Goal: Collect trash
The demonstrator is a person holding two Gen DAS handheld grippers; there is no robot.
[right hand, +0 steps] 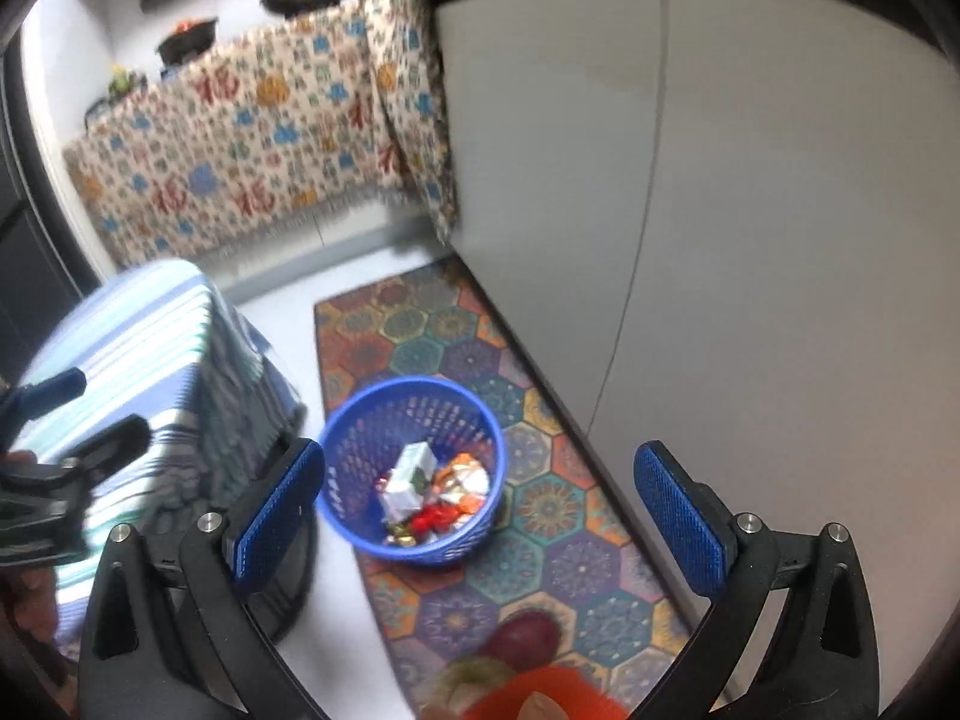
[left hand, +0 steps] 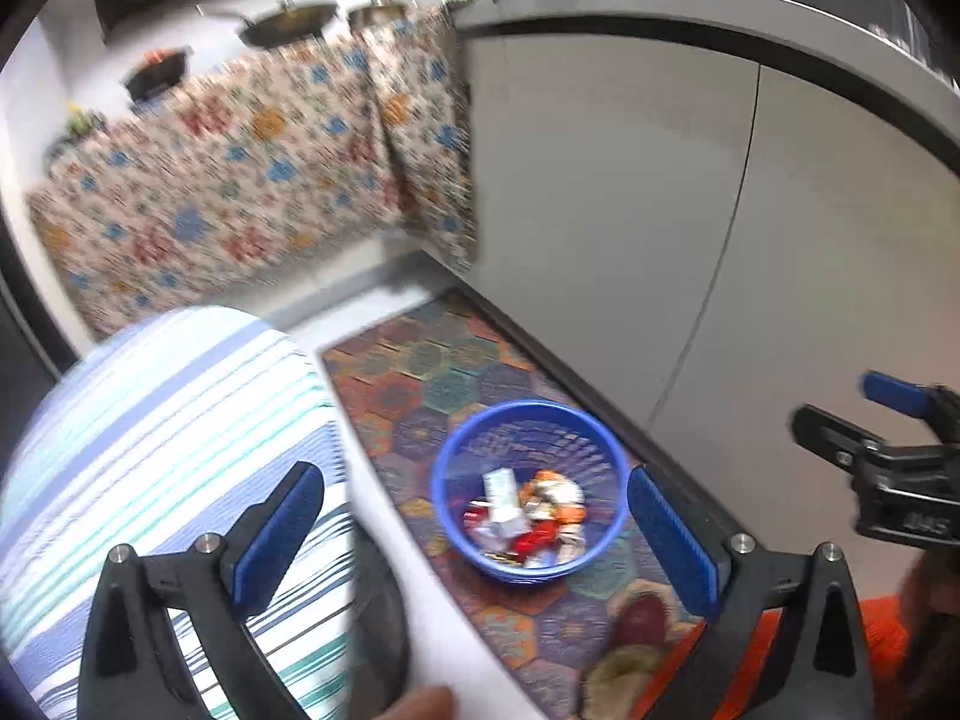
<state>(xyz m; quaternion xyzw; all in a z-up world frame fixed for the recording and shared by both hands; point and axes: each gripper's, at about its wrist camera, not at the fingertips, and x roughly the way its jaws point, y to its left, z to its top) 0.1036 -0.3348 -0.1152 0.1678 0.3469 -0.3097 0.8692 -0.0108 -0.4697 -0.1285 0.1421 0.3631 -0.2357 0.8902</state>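
**Both grippers wide, trash in the basket**

Left wrist view: your left gripper [left hand: 474, 531] stands spread wide with nothing between its blue pads. Between them, down on the floor, you see the blue basket [left hand: 531, 489] sitting on the patterned mat [left hand: 414, 372]. The trash [left hand: 531, 519] lies in the bottom of the basket: crumpled wrappers in white, red and orange. A striped cover [left hand: 162, 456] fills the lower left. The grey cabinet [left hand: 660, 210] runs along the right of the mat, and a patterned cloth [left hand: 240, 180] hangs at the back, with pans [left hand: 288, 21] above it. Your right gripper [left hand: 864, 420] reaches in from the right edge; its jaws look parted and it carries nothing.

Right wrist view: your right gripper [right hand: 480, 507] is likewise wide apart and empty. The basket [right hand: 414, 420] stands just right of its left pad, upright on the mat [right hand: 540, 516], with the trash [right hand: 432, 495] piled inside. The striped cover [right hand: 150, 348] is beside the mat on the left, the cabinet [right hand: 750, 210] on the right. Your left gripper [right hand: 72, 420] shows, blurred, at the left edge.
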